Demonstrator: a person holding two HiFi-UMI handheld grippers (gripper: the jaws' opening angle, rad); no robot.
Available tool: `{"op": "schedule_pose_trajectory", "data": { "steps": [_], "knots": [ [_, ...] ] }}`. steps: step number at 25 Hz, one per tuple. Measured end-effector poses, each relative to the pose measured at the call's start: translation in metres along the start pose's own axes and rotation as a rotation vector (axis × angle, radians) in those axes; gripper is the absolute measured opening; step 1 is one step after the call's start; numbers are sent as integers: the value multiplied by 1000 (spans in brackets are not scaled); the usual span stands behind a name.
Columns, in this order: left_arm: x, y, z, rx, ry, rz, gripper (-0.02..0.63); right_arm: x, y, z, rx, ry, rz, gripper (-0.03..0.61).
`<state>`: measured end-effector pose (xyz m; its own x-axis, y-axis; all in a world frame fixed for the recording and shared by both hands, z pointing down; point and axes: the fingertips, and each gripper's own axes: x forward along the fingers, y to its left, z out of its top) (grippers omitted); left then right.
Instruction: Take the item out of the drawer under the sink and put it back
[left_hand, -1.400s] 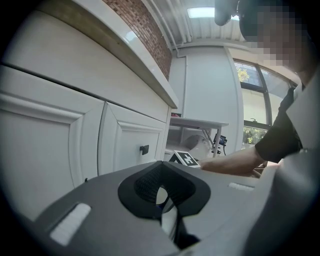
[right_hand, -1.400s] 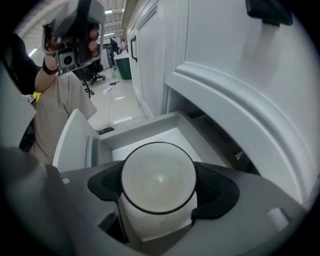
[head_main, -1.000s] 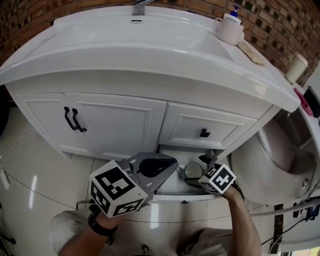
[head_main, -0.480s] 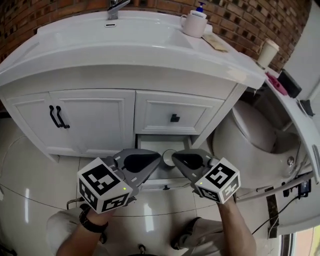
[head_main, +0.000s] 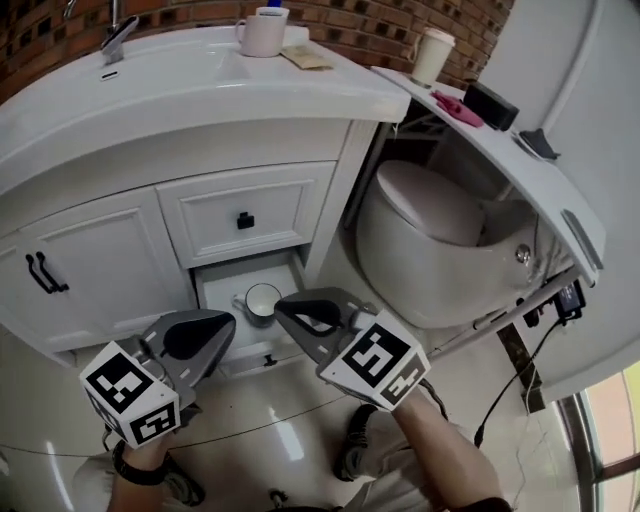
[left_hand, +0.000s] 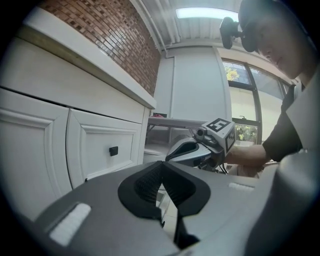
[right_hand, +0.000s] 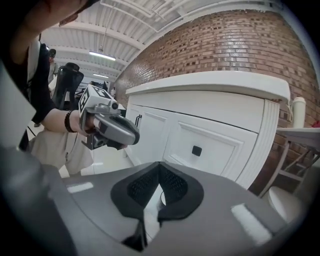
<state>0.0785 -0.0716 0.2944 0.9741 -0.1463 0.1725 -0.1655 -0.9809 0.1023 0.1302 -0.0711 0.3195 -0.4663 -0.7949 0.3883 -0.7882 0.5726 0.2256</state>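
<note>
The bottom drawer (head_main: 222, 283) under the sink stands pulled out. A white mug (head_main: 262, 299) rests inside it, handle to the left. In the head view my left gripper (head_main: 226, 323) hovers at the drawer's front left and my right gripper (head_main: 286, 304) at its front right, both just above the drawer front and apart from the mug. Both are shut with nothing in them. The left gripper (left_hand: 161, 168) shows its pads met, with the right gripper (left_hand: 196, 150) ahead of it. The right gripper (right_hand: 160, 168) is likewise pressed together, with the left gripper (right_hand: 113, 131) at its left.
Above the open drawer is a closed drawer with a black knob (head_main: 245, 220); a cabinet door with black handles (head_main: 40, 272) lies to the left. A toilet (head_main: 430, 235) stands at the right under a white shelf (head_main: 520, 165) holding a paper cup (head_main: 431, 52). A mug (head_main: 262, 32) sits beside the sink.
The right gripper has come up out of the drawer, where it was beside the mug, and now rides level with the left one. The mug stays in the drawer. The head view has swung right.
</note>
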Motion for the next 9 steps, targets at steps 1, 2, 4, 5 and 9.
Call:
{"op": "schedule_pose_trajectory", "data": {
  "steps": [1,2,4,5,9],
  "knots": [
    [4,-1,-1,15,4,-6,14,-1,-2,-5,6,6,-5,2],
    [8,-1,-3,26,8,-10,14,-3,-6,-10,15,11,-15,2],
    [13,3,-6,23,12,-10,14,-6,-12,-15,20,17,-33,2],
    [13,5,-7,15,10,-7,14,-6,-15,-14,18,16,-37,2],
    [15,12,-1,2,-4,4,14,-5,-19,-9,-5,11,-33,2]
  ]
}}
